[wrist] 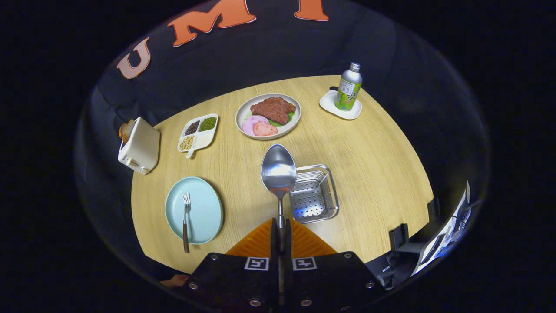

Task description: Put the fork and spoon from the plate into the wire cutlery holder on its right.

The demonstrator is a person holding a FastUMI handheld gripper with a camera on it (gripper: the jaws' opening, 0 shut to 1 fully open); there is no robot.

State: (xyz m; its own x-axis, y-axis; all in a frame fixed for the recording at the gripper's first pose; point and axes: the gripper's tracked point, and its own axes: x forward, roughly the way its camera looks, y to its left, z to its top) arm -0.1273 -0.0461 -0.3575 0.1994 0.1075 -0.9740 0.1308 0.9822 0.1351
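A: Gripper (280, 237) state?
B: Closed on the spoon (278, 171) handle, bowl sticking up ahead of the fingers.
A: Step?
B: Carrying spoon; wire cutlery holder (313, 193) just right of it, on the surface (373, 174).
A: Fork (186, 217)?
B: On the blue plate (204, 204), left. Next: shift right, lower spoon in, release.

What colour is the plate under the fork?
Pale blue plate, seen in the gripper view; fork lies on it.
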